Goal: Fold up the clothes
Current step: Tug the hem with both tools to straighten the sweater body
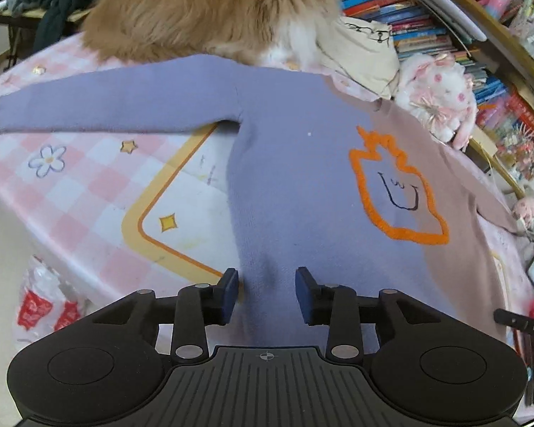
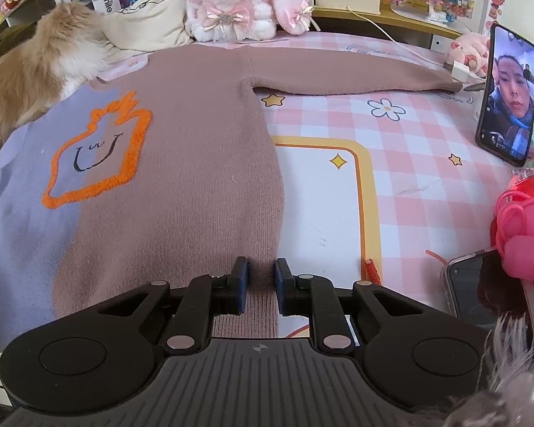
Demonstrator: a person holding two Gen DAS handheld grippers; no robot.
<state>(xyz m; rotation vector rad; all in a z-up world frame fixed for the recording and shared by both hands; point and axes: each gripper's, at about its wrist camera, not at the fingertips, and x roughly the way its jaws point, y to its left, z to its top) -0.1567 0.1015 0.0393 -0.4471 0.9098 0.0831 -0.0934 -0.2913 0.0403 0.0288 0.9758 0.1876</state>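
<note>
The left gripper (image 1: 267,293) is hovering over the near hem of the sweater (image 1: 302,163), its jaws standing apart with lilac knit showing in the gap; the pads are not pressing on the fabric. The right gripper (image 2: 261,284) is sitting at the near hem on the sweater's brown half, its jaws drawn close together with a narrow strip of ribbed hem between them; whether the pads are actually pinching the knit cannot be told.

The sweater is lying flat and face up across the middle of the table (image 2: 427,185), both sleeves stretched out sideways toward the left and right edges, an orange outlined figure (image 1: 398,192) on its chest. Its collar is pointing at the far edge.

Along the far edge a furry cat (image 1: 203,10) is lying with its body touching the lilac shoulder, and a cream bag (image 2: 153,21) and a plush rabbit (image 2: 238,0) are crowding the collar. Near the right edge a phone (image 2: 507,96) is standing upright just beyond the brown cuff, with a charger plug (image 2: 457,69) beside that cuff. A second phone (image 2: 487,284) is lying flat at the near right corner, under a pink toy (image 2: 527,224). Open checked cloth is showing beside both flanks of the sweater. Bookshelves (image 1: 409,7) are running behind the table.
</note>
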